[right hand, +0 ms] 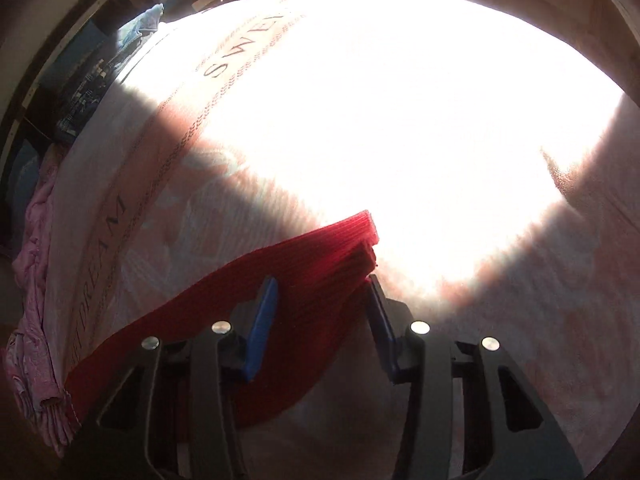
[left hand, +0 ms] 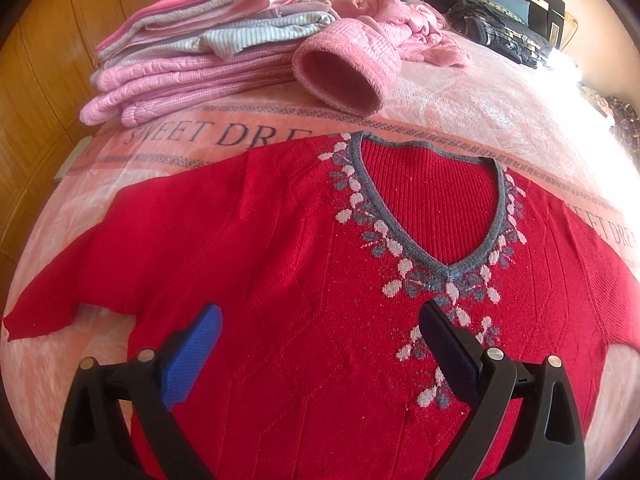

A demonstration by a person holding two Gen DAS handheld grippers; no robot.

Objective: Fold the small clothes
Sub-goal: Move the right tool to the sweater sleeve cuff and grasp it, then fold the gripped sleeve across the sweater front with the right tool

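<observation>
- Left gripper hangs with jaws spread wide above the chest of a red sweater, gripping nothing.
- Right gripper stands parted around the sweater's sleeve, its cuff lying between the fingers, not pinched.
- Sweater lies flat, front up, on a pink bed blanket lettered "SWEET DREAM".
- Behind it sit a folded clothes stack and a pink quilted garment.
</observation>
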